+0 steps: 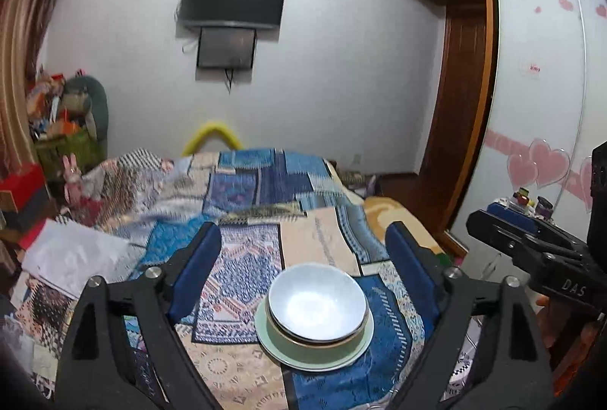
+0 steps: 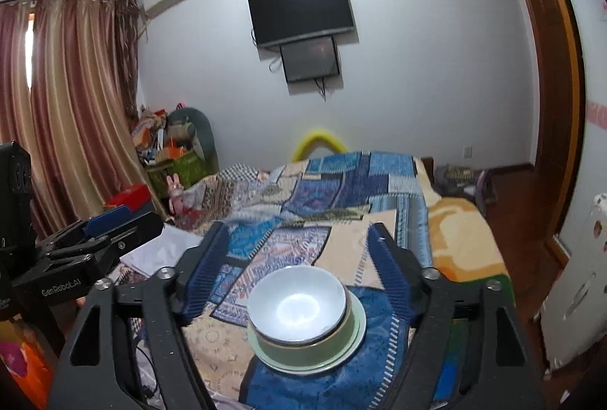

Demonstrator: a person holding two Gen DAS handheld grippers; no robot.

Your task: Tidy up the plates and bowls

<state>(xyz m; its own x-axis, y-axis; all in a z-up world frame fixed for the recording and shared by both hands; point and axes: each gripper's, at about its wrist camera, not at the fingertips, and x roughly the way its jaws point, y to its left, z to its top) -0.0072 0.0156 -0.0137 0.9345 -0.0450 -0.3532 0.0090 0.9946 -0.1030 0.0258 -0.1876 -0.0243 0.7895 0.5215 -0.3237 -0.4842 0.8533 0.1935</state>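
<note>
Two grippers were up over the bed, both released and holding nothing: left gripper (image 1: 303, 250) had its blue pads spread wide, and right gripper (image 2: 297, 250) likewise stood spread with empty air between its fingers. Below and between the fingers sat the stack on the patchwork quilt (image 1: 246, 190): white bowl (image 1: 318, 301) nested in a green bowl (image 1: 292, 338), both on a pale green plate (image 1: 315, 358). The stack was upright, near the bed's front part, touching neither gripper. Farther back were a yellow ring (image 1: 212, 136), a wall TV (image 1: 232, 0), curtains (image 2: 68, 98) and a wardrobe (image 1: 538, 98).
</note>
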